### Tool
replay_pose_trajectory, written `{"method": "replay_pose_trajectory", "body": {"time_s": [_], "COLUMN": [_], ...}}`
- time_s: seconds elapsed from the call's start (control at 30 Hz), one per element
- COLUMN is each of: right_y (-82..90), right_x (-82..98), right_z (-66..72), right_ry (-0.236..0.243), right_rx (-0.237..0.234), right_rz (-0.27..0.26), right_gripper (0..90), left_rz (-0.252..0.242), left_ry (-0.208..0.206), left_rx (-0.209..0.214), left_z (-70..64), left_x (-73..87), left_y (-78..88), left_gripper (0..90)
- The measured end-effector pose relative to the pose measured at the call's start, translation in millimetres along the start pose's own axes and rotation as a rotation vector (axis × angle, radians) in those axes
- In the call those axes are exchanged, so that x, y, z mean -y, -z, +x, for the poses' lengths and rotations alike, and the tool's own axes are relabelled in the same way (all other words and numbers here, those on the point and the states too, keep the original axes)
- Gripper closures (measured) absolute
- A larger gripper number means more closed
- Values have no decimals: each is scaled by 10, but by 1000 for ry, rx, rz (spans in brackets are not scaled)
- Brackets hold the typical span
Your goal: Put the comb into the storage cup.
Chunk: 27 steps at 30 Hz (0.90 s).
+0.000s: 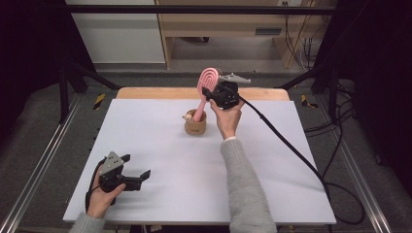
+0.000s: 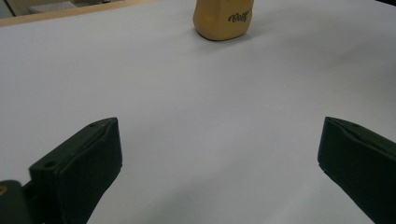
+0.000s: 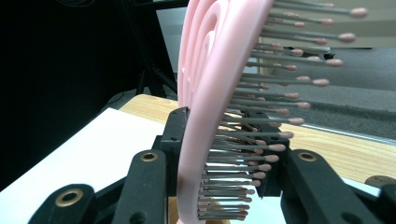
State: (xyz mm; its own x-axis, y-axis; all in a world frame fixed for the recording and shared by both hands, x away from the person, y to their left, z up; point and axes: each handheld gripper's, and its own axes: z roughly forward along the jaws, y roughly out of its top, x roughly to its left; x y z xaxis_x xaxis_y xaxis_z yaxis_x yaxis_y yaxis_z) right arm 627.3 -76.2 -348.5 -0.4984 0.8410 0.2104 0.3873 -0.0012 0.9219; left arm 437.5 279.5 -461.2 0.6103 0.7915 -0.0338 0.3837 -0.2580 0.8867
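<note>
At seven o'clock on the white table [image 1: 160, 145], the left gripper [image 1: 137, 171] rests idle, its jaws spread wide with nothing between them. Toward twelve o'clock stands the tan holder cup [image 1: 195, 125], with the pink hairbrush [image 1: 206, 85] rising from it, handle down and seemingly already inside. At the cup's one o'clock, the right gripper [image 1: 210, 93] pinches the brush head, bristles against one jaw. Judging by this, the brush is being stowed; next calls for lowering until the handle seats, then loosening the jaws
</note>
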Motion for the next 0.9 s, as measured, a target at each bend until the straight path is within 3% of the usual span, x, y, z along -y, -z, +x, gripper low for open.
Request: {"method": "replay_pose_trajectory", "body": {"time_s": [0.9], "right_y": [-165], "right_x": [292], "right_z": [-34], "right_ry": [-39], "right_rx": [1], "right_rz": [56], "right_gripper": [633], "left_rz": [4], "left_ry": [-3], "left_rx": [2], "left_z": [-7], "left_x": [4], "left_y": [-10], "left_gripper": [0]}}
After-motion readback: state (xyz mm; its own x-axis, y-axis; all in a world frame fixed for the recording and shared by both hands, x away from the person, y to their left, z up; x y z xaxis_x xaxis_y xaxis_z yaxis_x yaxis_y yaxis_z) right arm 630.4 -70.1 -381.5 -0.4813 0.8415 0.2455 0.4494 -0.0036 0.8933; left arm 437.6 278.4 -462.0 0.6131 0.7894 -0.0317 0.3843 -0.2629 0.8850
